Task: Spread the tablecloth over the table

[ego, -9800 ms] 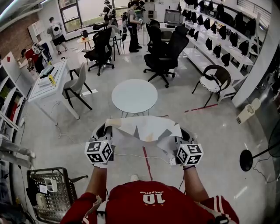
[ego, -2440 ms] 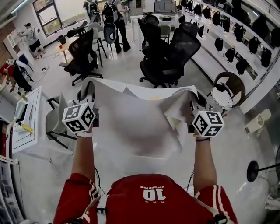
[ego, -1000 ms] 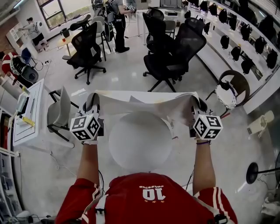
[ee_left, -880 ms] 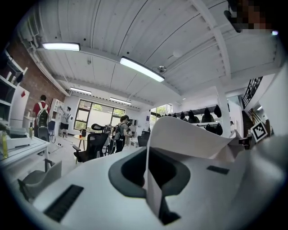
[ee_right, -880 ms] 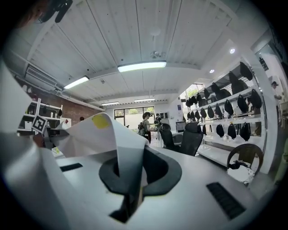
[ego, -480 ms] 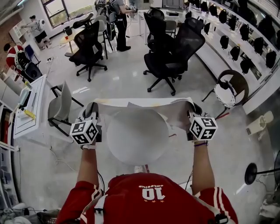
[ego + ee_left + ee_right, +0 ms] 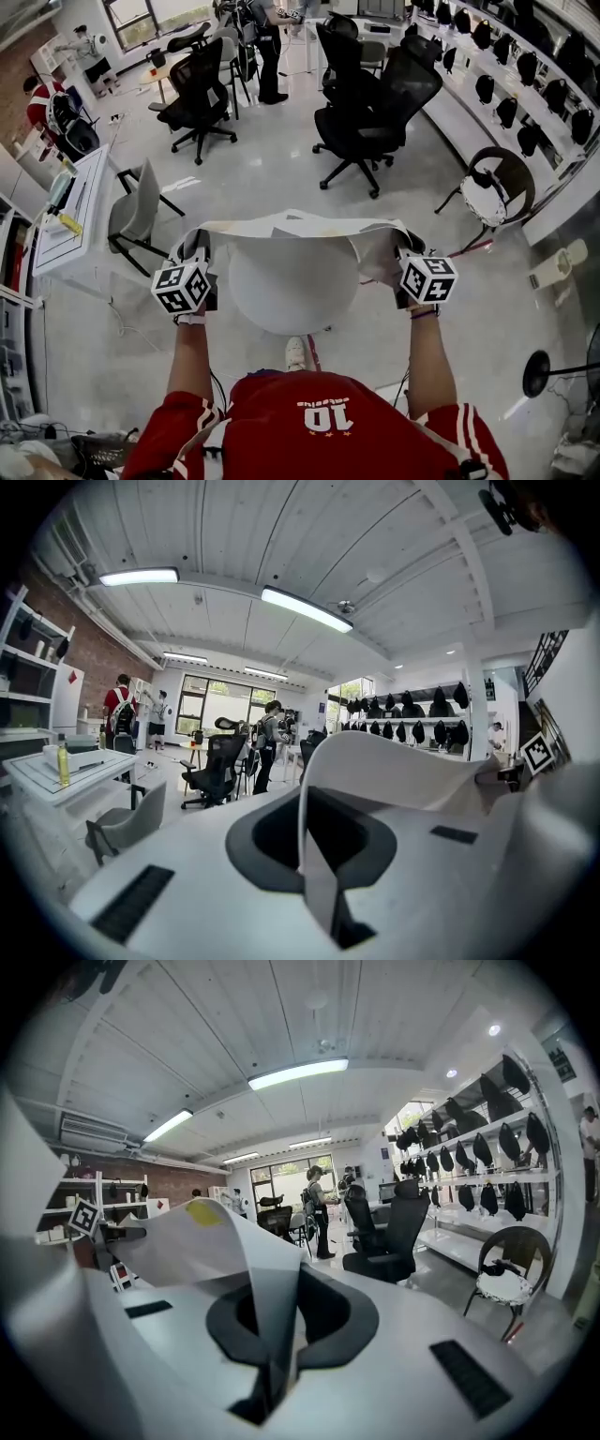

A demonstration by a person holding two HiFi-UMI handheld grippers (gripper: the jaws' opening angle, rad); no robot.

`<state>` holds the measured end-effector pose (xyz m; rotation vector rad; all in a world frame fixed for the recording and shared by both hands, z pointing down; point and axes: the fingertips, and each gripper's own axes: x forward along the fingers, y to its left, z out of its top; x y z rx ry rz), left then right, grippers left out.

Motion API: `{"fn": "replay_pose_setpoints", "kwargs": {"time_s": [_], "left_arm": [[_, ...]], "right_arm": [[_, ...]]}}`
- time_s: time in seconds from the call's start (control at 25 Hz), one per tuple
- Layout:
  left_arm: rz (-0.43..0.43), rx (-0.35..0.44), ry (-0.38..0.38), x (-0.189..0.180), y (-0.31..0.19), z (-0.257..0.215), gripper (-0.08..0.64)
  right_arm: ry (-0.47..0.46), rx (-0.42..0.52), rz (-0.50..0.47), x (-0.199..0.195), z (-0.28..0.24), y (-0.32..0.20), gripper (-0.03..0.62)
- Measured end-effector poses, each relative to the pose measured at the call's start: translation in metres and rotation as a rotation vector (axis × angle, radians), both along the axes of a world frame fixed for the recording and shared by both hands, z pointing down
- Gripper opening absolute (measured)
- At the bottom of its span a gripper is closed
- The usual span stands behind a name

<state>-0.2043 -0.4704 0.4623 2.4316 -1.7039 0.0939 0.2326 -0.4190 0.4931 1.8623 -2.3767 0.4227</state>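
Left gripper clamped shut on one end of the white tablecloth, right gripper clamped on the other end, cloth stretched between them above the far edge of the round white worktop

The white tablecloth, at first bunched low at centre frame and then lifted wide across mid-frame, is now a narrow band along the far rim of the round white table. The left gripper and right gripper have sunk to either side of that table.
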Motion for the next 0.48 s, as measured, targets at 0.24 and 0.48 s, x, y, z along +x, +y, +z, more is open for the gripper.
{"fn": "replay_pose_setpoints", "kwargs": {"time_s": [0.24, 0.48], "left_arm": [[-0.025, -0.048, -0.005, -0.012, 0.034, 0.030, 0.009], [-0.020, -0.103, -0.029, -0.018, 0.060, 0.062, 0.009]], "right_arm": [[-0.001, -0.080, -0.019, -0.010, 0.043, 0.026, 0.017], [-0.014, -0.141, -0.015, -0.015, 0.074, 0.050, 0.017]]}}
